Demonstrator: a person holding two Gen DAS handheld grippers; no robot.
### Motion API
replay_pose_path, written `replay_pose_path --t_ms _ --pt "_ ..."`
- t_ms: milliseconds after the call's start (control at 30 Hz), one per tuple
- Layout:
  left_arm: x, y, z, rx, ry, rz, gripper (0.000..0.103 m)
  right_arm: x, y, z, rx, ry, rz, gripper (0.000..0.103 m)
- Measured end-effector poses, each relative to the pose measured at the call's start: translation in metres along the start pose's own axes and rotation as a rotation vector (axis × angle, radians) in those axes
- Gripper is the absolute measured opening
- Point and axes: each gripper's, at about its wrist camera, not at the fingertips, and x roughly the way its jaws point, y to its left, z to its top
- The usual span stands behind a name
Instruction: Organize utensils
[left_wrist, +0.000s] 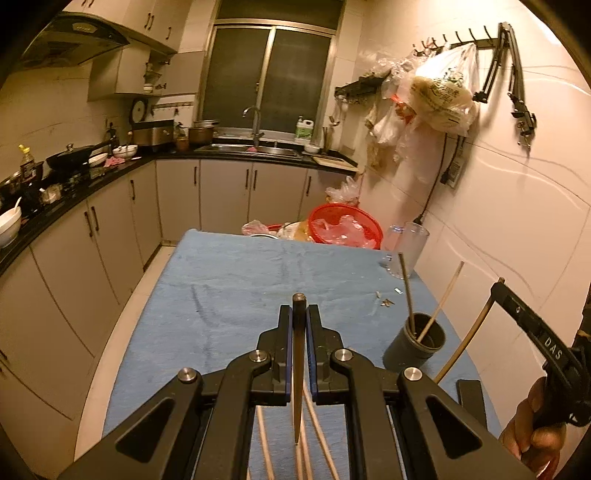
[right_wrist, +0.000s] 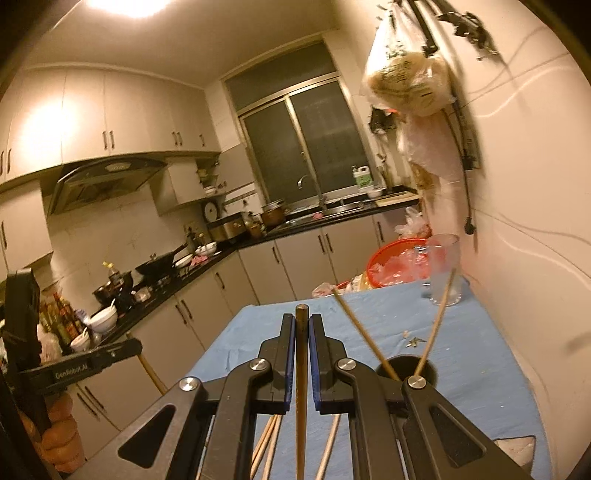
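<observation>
Above the blue table (left_wrist: 229, 288), your left gripper (left_wrist: 299, 314) and right gripper (right_wrist: 302, 321) are each clamped on one chopstick, so next you must lower both tips into the dark holder (left_wrist: 415, 345) near the wall.

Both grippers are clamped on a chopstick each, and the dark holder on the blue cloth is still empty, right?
Not quite. The dark holder already has two chopsticks standing in it, as the left wrist view shows. The rest holds: the left gripper and the right gripper each have their jaws shut on a chopstick, over the blue cloth.
</observation>
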Motion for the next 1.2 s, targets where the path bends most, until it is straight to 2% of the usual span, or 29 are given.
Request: replay_pose_path --t_ms 367,867,1200 --pt "0.012 -0.032 0.015 0.048 0.021 -0.096 0.007 -0.016 -0.031 0.024 0.053 -0.06 -0.066 0.008" --pt "0.035 -0.083 0.05 0.085 0.046 -0.206 0.007 -0.012 -0.067 0.052 0.111 -0.06 -0.106 0.008" --pt "0.031 -0.117 0.1 0.085 -0.057 -0.277 0.007 -0.013 -0.08 0.093 0.096 -0.157 -0.17 0.008"
